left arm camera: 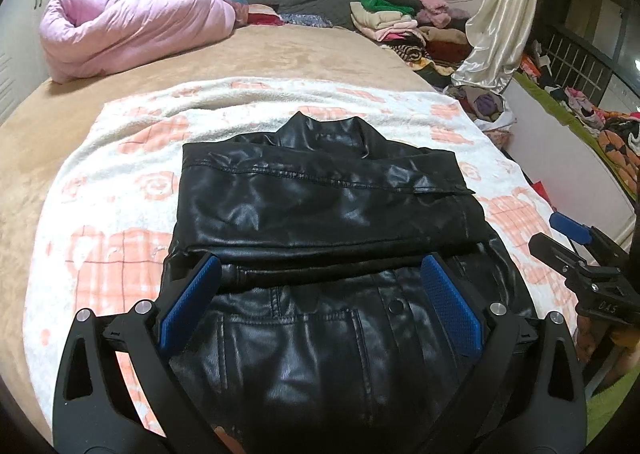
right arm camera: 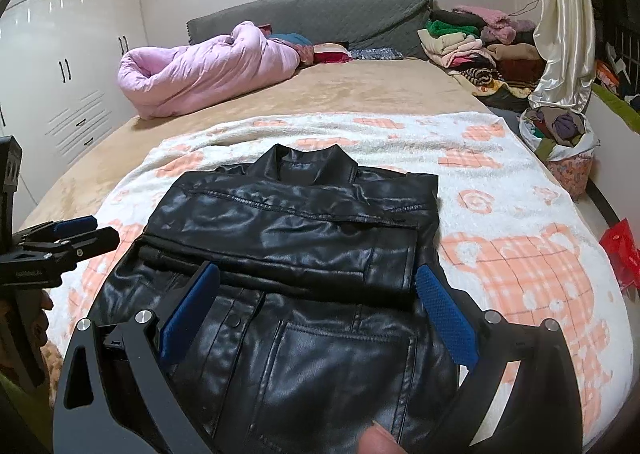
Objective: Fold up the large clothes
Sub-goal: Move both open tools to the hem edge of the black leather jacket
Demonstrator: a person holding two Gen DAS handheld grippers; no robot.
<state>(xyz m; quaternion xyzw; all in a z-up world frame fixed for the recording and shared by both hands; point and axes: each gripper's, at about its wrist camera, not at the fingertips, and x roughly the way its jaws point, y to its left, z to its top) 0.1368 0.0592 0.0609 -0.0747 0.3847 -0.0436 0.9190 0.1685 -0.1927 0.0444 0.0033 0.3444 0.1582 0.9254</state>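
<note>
Lying under both open tools (left arm camera: pixel 320 274) (right arm camera: pixel 316 282): jacket (left arm camera: pixel 320 190).

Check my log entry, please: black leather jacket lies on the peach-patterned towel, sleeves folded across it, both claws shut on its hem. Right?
Not quite. Both wrist views show the left claw and right claw open, hovering over the jacket, holding nothing. The towel and folded sleeves are as you wrote.

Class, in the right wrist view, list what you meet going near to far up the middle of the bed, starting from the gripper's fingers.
Right gripper → black jacket → patterned blanket → tan sheet → grey headboard.
</note>
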